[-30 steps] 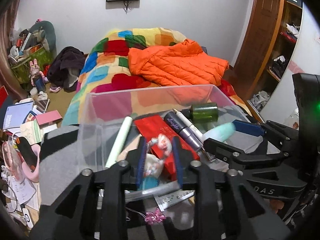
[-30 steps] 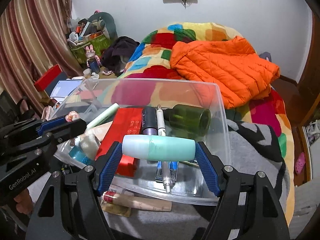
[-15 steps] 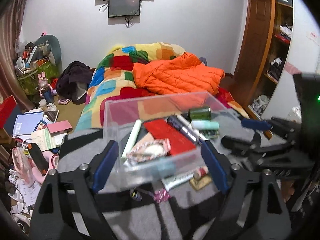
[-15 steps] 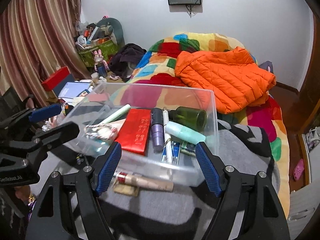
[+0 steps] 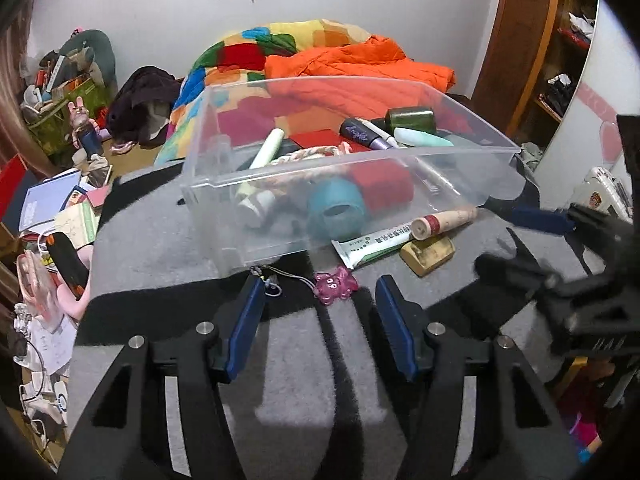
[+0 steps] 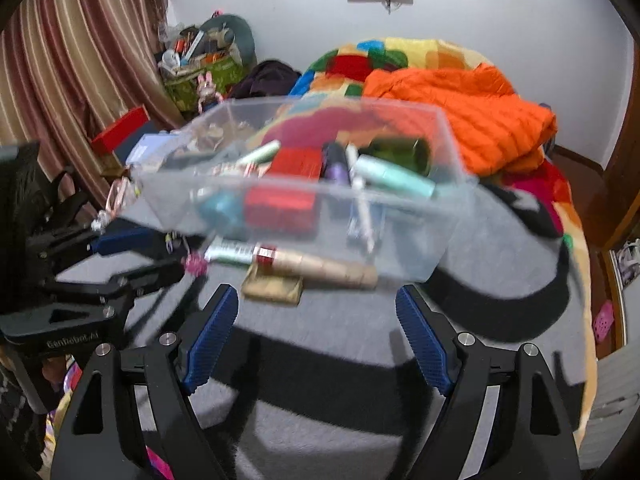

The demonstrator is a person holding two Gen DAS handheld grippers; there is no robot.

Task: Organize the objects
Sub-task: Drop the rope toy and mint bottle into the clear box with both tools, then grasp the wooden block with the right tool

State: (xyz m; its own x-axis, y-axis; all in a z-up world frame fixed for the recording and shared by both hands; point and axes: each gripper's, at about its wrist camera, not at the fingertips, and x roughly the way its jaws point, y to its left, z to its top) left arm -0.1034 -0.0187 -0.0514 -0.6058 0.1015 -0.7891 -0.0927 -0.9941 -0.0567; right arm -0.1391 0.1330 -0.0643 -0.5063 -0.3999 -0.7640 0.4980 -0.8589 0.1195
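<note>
A clear plastic bin (image 5: 472,152) (image 6: 448,216) stands on a grey blanket and holds a mint tube (image 5: 420,137) (image 6: 392,176), a dark green jar (image 5: 410,119), a red box (image 6: 298,162), a purple tube and a teal roll (image 5: 336,208). In front of it lie a pink charm (image 5: 335,288), a white-green tube (image 5: 374,244), a beige tube (image 6: 320,266) and a tan block (image 5: 428,251). My left gripper (image 5: 320,312) is open and empty, just short of the charm. My right gripper (image 6: 318,328) is open and empty, short of the beige tube.
The grey blanket (image 5: 300,360) covers the surface. Behind are a bed with a patchwork quilt and an orange jacket (image 6: 460,104). Books and clutter lie on the floor at left (image 5: 52,208). A wooden shelf (image 5: 560,40) stands at right.
Both grippers let go of their items into the bin, opened, and drew back to in front of it. The mint tube and a small wrapped item now lie inside.
</note>
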